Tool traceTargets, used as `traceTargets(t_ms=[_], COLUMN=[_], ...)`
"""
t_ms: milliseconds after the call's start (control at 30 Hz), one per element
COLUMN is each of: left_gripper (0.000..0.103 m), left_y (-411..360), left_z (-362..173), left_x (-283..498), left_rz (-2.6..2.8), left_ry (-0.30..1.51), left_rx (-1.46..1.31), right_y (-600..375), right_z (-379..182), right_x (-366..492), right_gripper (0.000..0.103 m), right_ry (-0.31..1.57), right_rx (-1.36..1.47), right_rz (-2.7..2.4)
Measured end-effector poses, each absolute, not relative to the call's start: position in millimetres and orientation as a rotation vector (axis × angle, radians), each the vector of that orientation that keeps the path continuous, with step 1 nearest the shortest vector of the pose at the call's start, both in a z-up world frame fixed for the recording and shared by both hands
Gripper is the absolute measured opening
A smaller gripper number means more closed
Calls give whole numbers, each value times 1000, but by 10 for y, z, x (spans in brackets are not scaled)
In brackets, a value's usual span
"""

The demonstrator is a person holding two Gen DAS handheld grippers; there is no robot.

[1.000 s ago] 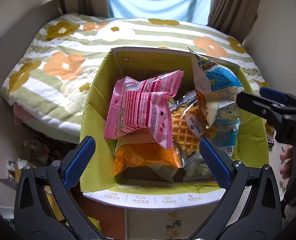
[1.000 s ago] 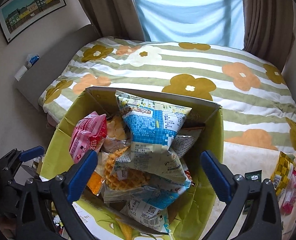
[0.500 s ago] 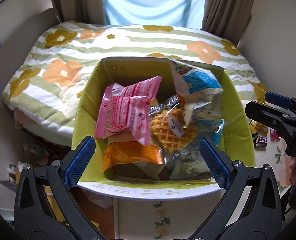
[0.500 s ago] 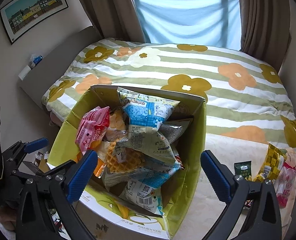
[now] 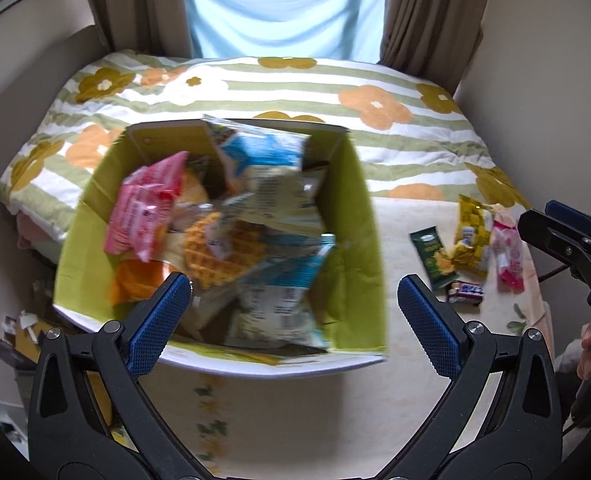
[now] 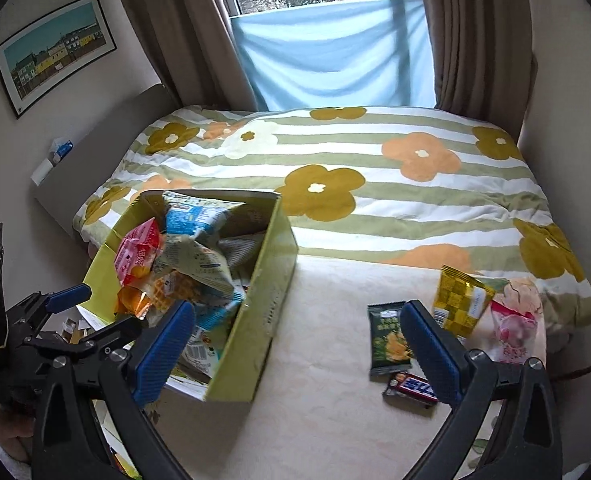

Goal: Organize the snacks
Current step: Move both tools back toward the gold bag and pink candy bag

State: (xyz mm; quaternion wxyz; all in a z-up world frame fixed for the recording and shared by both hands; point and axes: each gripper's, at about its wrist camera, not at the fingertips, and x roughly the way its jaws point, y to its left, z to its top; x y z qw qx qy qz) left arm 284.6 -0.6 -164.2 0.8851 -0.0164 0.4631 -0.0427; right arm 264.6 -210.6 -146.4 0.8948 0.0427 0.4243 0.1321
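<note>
Above the cardboard box (image 5: 359,240) of crinkly packets, both grippers' ribbed fingers (image 5: 155,320) spread.

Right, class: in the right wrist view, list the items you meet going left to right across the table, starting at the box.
Green snack box → dark green packet → blue chocolate bar → yellow checkered packet → pink packet.

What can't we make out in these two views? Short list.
- Box contents, left wrist view: motion blur, labels unreadable.
- Bottom of the box, right wrist view: buried under the piled packets.
- Candy bar, right wrist view: partly behind the right gripper finger.
- Pink packet, right wrist view: print too small.
- Left gripper, right wrist view: body cut off by the frame edge.
</note>
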Motion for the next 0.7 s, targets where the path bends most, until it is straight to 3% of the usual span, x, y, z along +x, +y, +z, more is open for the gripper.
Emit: traceTargets(t_ms=[367,700], left_gripper=[102,102], left_y=[-1143,-2072], left_z=[-1653,-1978], left_x=[2785,3293], left_rz=[-126,-323], left_ry=[951,1041], left_rx=[-32,-11], right_y=[-3347,-4094], right_z=[-1544,-1958], right_x=[2384,2414], right_gripper=[102,102], right_ry=[883,966], right_rx=[110,224], right_rz=[157,-3])
